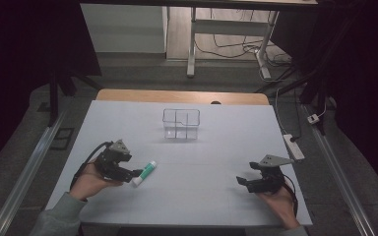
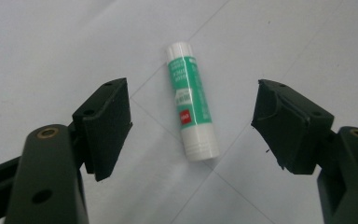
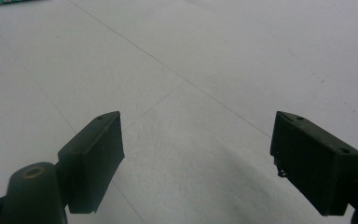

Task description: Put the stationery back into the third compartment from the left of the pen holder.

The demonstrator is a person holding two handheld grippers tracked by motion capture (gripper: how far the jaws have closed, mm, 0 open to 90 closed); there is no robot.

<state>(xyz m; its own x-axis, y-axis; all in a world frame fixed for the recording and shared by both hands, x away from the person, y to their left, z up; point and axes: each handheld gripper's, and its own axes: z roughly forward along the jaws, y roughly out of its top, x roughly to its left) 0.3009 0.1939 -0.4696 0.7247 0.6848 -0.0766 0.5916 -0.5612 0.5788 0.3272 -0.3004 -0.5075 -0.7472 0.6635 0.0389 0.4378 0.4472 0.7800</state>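
Left gripper view: the left tongs (image 2: pixel 191 126) are spread wide and released, with a green-and-white glue stick (image 2: pixel 190 108) lying flat on the white surface (image 2: pixel 51 46) between and just ahead of the jaws, untouched. The right tongs (image 3: pixel 198 163) are likewise released over bare surface. A good grasp is judged to need the jaws lowered astride the tube's middle, squared across its length, before being closed.

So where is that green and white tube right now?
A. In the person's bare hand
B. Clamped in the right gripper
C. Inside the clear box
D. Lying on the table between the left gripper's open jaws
D: the tube lies flat on the white table, and the left gripper has its jaws spread on either side of it without touching it.
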